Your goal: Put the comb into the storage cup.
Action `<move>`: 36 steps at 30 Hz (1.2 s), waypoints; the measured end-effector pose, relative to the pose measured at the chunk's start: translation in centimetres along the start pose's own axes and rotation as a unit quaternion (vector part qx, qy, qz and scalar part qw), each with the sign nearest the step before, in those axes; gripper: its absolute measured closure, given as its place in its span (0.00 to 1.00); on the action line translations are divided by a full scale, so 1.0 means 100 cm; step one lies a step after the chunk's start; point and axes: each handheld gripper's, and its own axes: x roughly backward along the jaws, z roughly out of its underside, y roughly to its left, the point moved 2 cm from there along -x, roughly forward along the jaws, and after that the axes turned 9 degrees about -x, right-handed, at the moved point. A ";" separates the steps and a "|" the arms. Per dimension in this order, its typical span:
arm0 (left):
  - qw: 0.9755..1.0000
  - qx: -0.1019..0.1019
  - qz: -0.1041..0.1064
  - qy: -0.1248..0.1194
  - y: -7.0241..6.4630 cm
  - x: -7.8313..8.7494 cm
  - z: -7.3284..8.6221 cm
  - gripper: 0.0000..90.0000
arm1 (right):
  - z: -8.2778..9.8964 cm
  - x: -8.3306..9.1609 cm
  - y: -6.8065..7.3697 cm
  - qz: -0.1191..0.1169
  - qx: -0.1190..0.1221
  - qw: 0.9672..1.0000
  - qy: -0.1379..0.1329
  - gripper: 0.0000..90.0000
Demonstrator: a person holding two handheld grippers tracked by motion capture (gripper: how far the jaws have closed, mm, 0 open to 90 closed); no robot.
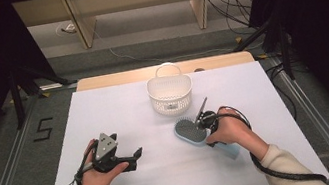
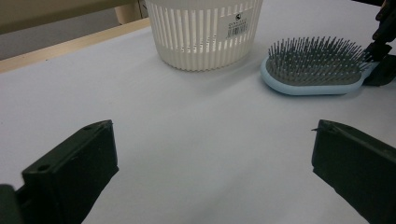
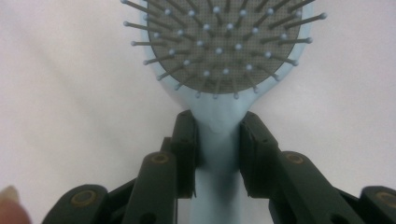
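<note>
High view: right gripper (image 1: 206,122) sits at the neck of the light blue hairbrush (image 1: 190,131), which lies bristles up on the white desk (image 1: 105,112), just in front of the white slotted basket (image 1: 170,91). The hand covers most of the handle; only its end pokes out below the wrist. Jaw contact is hard to read from here. Left gripper (image 1: 137,154) rests on the desk well to the left, nothing between its jaws

Left gripper view: left gripper (image 2: 212,154) jaws stand wide apart over bare desk. Hairbrush (image 2: 313,70) lies ahead on the right, basket (image 2: 203,35) behind it with its top cut off. The black shape at the brush's right edge is partly out of frame

Right gripper view: right gripper (image 3: 217,137) is closed narrow on the hairbrush (image 3: 219,51) neck, pads pressed on both sides. Brush head tip is cut off at the top, handle hidden below the jaws
</note>
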 end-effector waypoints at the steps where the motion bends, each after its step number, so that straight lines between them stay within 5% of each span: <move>1: 1.000 0.000 0.000 0.000 0.000 0.000 0.000 0.00 | 0.001 0.000 0.000 -0.006 -0.003 1.000 -0.011 0.79; 6: 1.000 0.000 0.000 -0.001 0.000 0.000 0.000 0.00 | 0.004 0.002 0.001 -0.011 0.002 1.000 -0.017 0.79; 11: 1.000 0.001 -0.002 -0.002 0.000 0.000 0.000 0.00 | 0.007 0.009 0.002 -0.020 -0.001 0.998 -0.063 0.79; 14: 1.000 0.001 -0.002 -0.002 0.000 0.000 0.000 0.00 | 0.008 0.012 0.003 -0.026 0.003 0.997 -0.066 0.79; 15: 1.000 0.000 -0.002 -0.002 0.000 0.000 0.000 0.00 | 0.009 0.014 0.004 -0.029 0.003 0.995 -0.095 0.79; 20: 1.000 0.001 -0.003 -0.002 0.000 0.001 0.000 0.00 | 0.012 0.016 0.007 -0.035 0.011 0.991 -0.128 0.79; 21: 1.000 0.000 -0.003 -0.002 0.000 0.001 -0.001 0.00 | 0.014 0.018 0.008 -0.039 0.011 0.987 -0.157 0.79; 22: 1.000 0.000 -0.003 -0.002 0.000 0.001 -0.001 0.00 | 0.014 0.018 0.008 -0.039 0.011 0.987 -0.157 0.79; 23: 1.000 0.000 -0.003 -0.003 0.000 0.001 -0.001 0.00 | 0.015 0.020 0.008 -0.038 0.013 0.983 -0.177 0.79; 29: 1.000 0.000 -0.004 -0.003 0.000 0.001 -0.001 0.00 | 0.020 0.020 0.010 -0.043 0.019 0.977 -0.207 0.79; 36: 1.000 0.001 -0.005 -0.004 0.001 0.001 -0.001 0.00 | 0.023 0.021 0.010 -0.044 0.027 0.974 -0.222 0.79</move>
